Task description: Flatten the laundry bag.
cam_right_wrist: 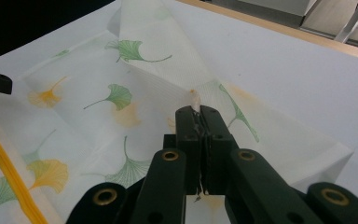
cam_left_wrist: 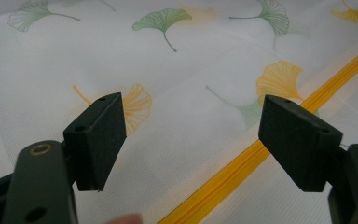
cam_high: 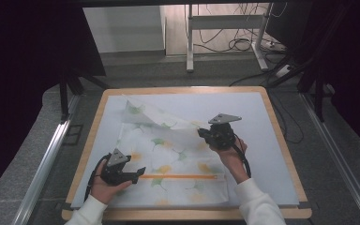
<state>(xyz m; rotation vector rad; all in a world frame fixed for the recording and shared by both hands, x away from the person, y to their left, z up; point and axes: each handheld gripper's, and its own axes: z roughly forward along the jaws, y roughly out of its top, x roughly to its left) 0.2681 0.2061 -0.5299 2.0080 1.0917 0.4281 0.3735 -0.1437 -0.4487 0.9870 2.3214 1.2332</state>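
The ginkgo-leaf pillowcase (cam_high: pixel 168 159) lies on the table (cam_high: pixel 281 140), its far corner pinched and lifted by the right gripper (cam_right_wrist: pixel 198 112), while the left gripper (cam_high: pixel 138 174), jaws wide apart, waits by the yellow zipper (cam_left_wrist: pixel 242 163), so folding has only begun.

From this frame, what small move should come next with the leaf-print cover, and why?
Probably the right gripper should carry the pinched edge further across the cover toward the zipper to finish the fold. Its jaws are shut on the fabric, one corner is already lifted and folded over, and the left gripper is open above the cloth near the zipper.
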